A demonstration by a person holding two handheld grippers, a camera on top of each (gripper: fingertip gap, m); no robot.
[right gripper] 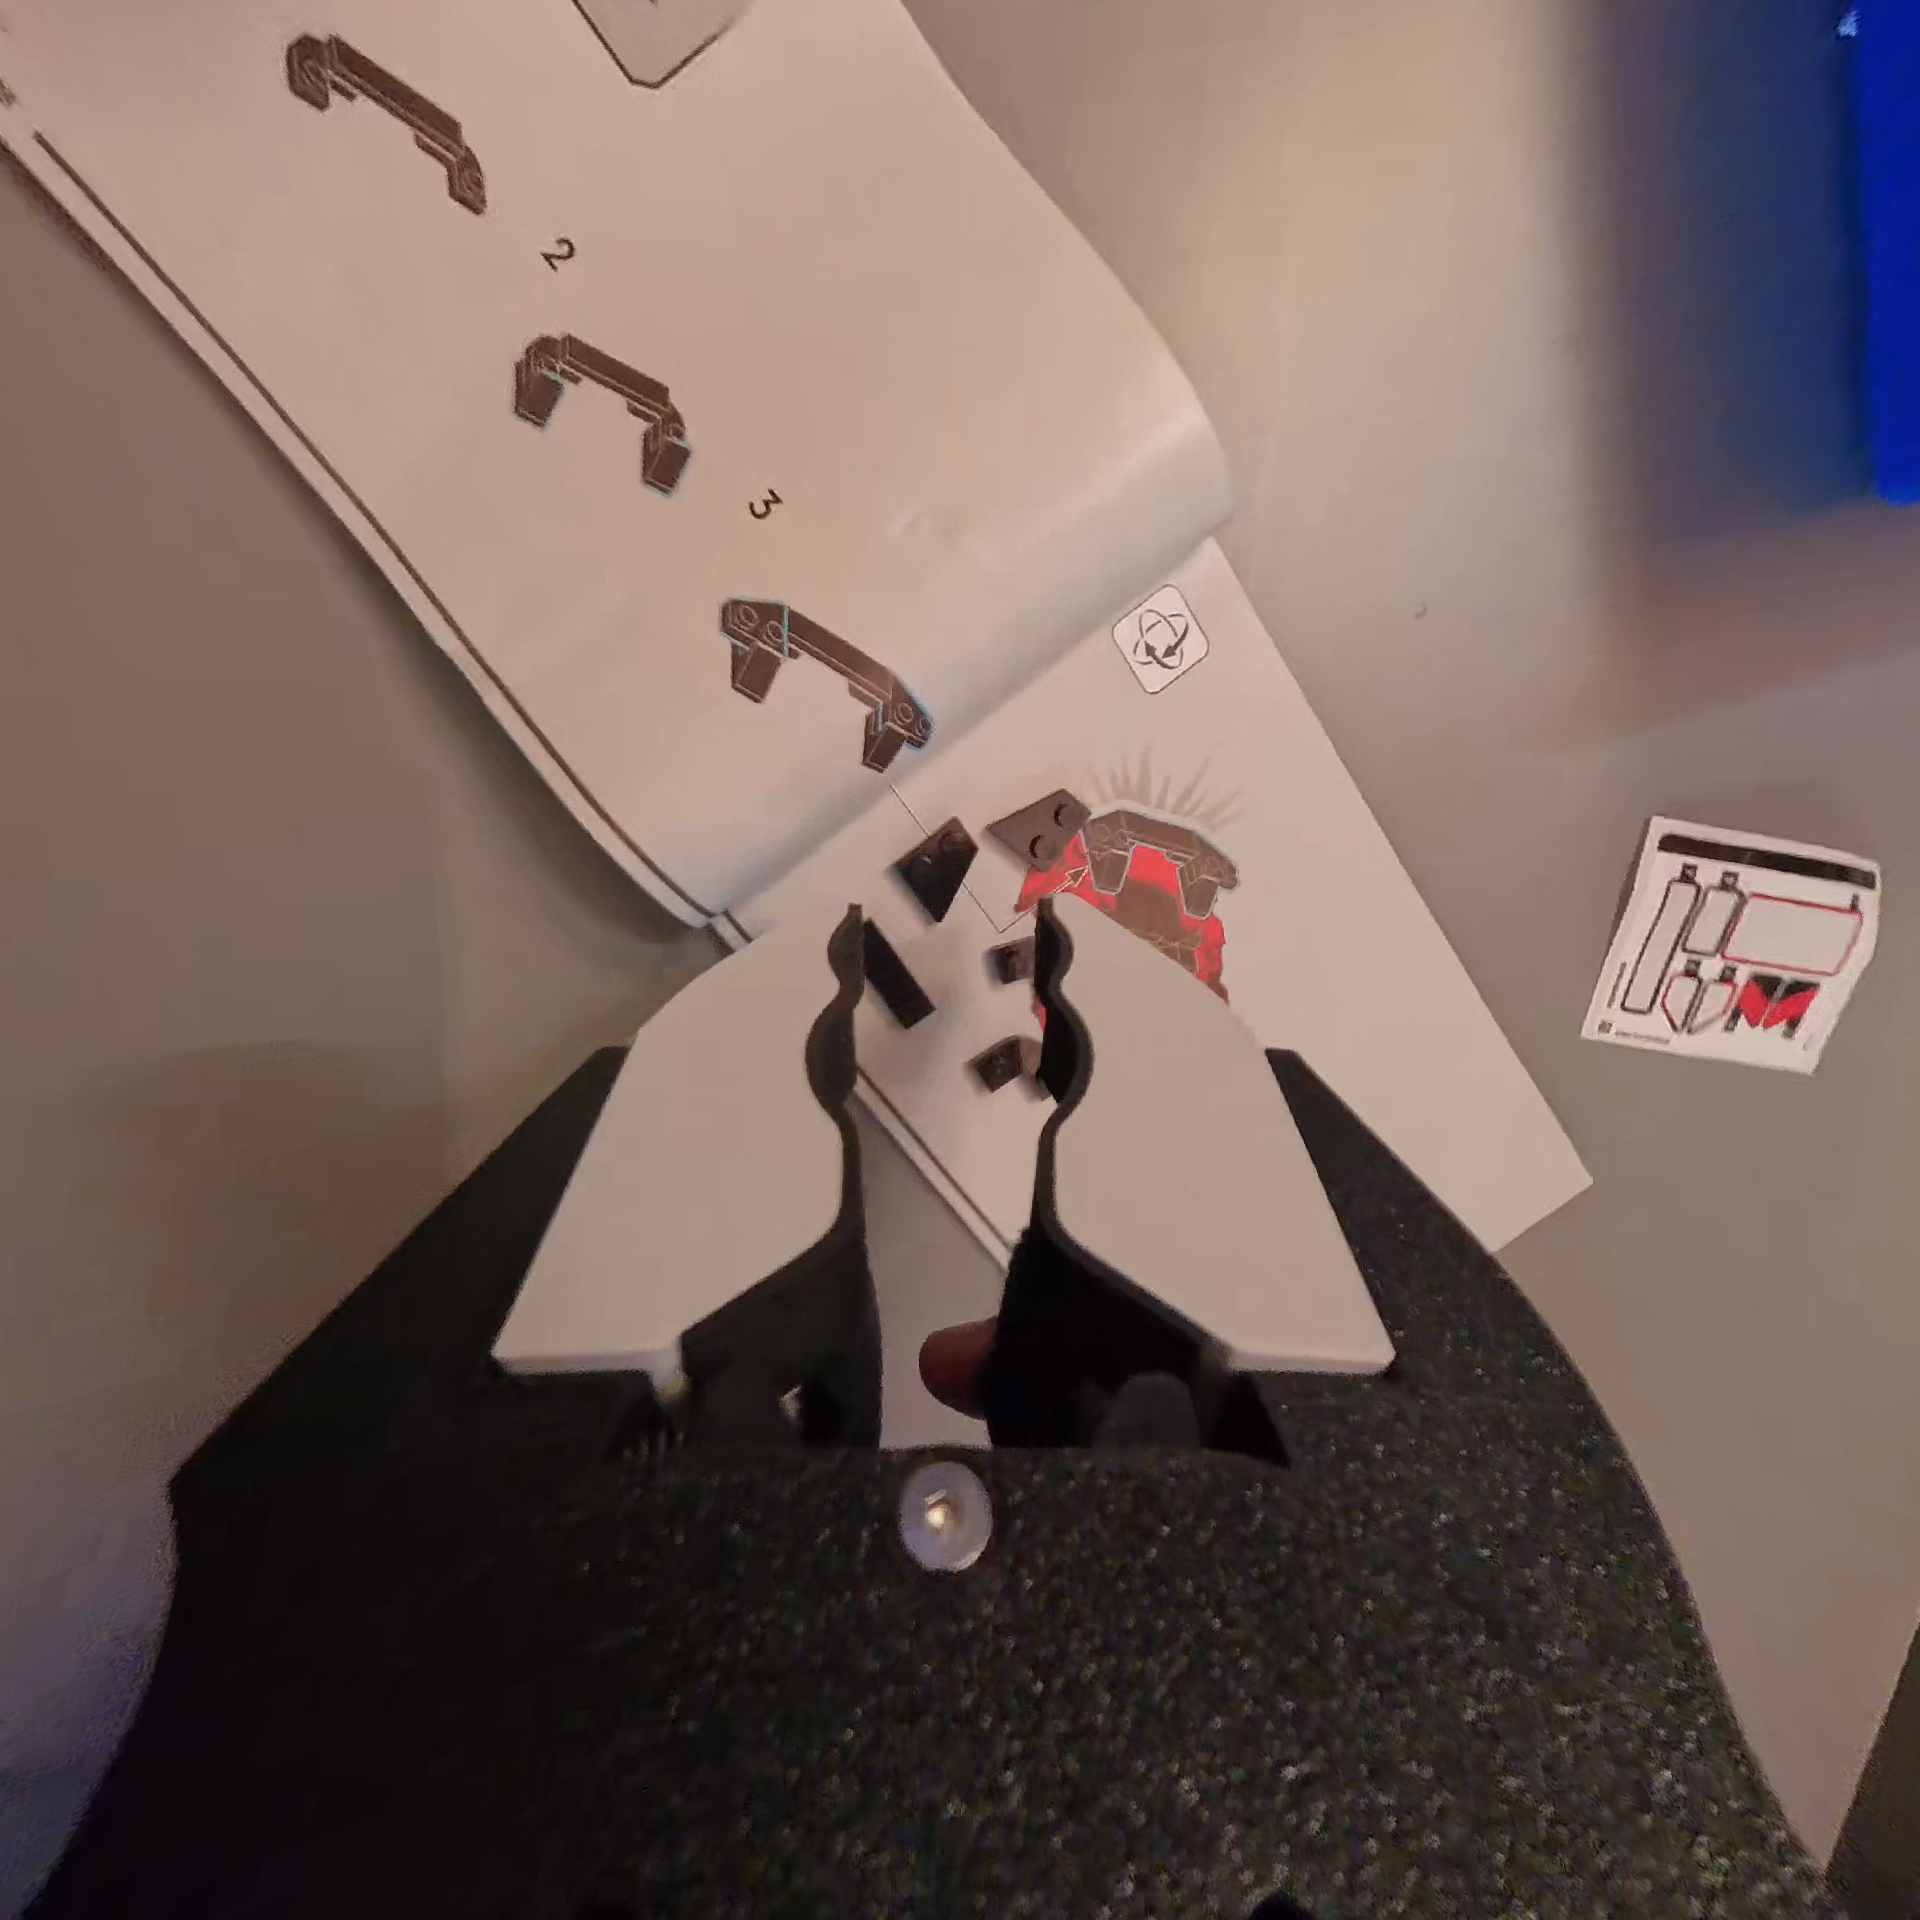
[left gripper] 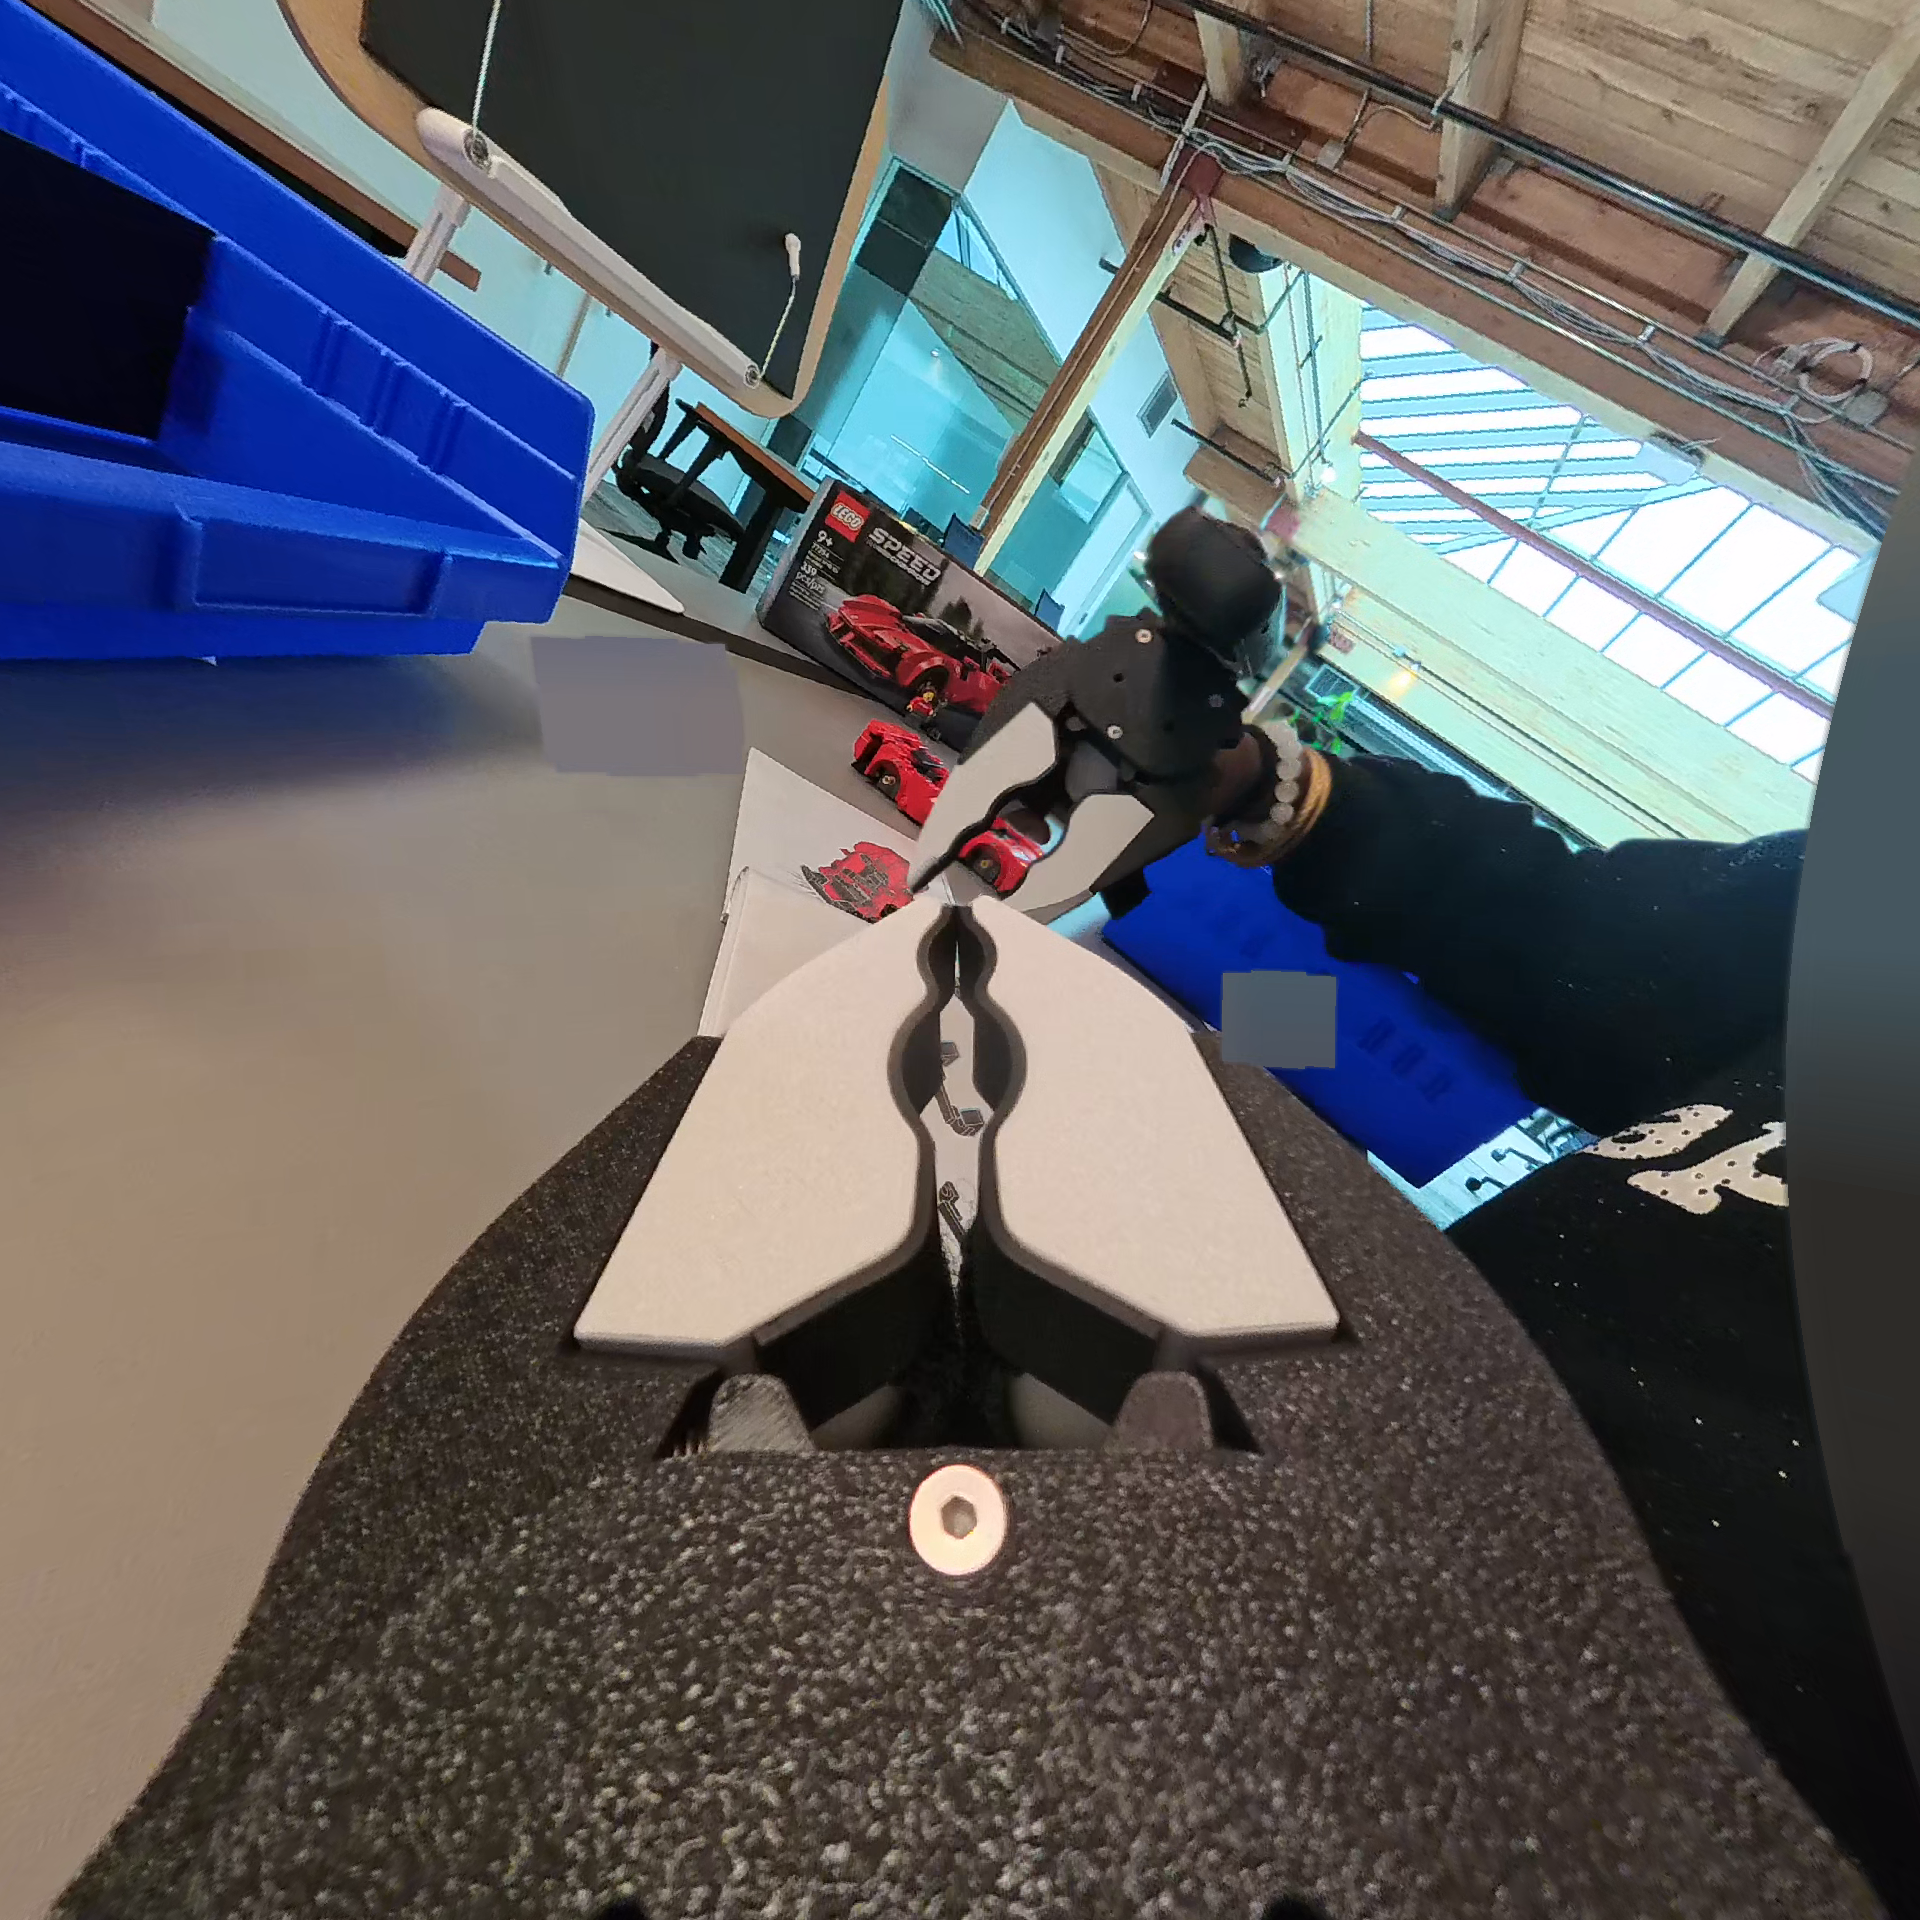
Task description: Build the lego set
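- Right gripper [right gripper: 948, 920], nearest the lens in the right wrist view: jaws apart, nothing between them, hanging over the open instruction booklet [right gripper: 1351, 1039].
- Loose dark pieces lie on the booklet's lower page, straight ahead of and between the parted fingertips [right gripper: 854, 930].
- Long black piece [right gripper: 896, 977]: just inside the left-hand fingertip as seen, its long axis running diagonally, roughly along the finger and not across the gap. A closing pinch would likely meet its long sides.
- Black sloped piece [right gripper: 937, 864] and grey wedge plate [right gripper: 1041, 826]: just beyond the tips, farther up the page.
- Two small dark pieces [right gripper: 1013, 961] [right gripper: 1003, 1065]: close beside the right-hand finger as seen, the nearer one partly tucked behind it.
- Left gripper [left gripper: 956, 912]: jaws together; whether anything is held cannot be told. It points at the booklet but sits farther back.
- Judgement: the right gripper is the nearer tool, and the long piece the readiest target.
- Sticker sheet [right gripper: 1735, 945]: well apart to the right, on the grey table [right gripper: 260, 831].
- Red car model [left gripper: 902, 767] and set box [left gripper: 894, 613]: beyond the booklet, in the left wrist view; blue bin [left gripper: 312, 436] to its left.
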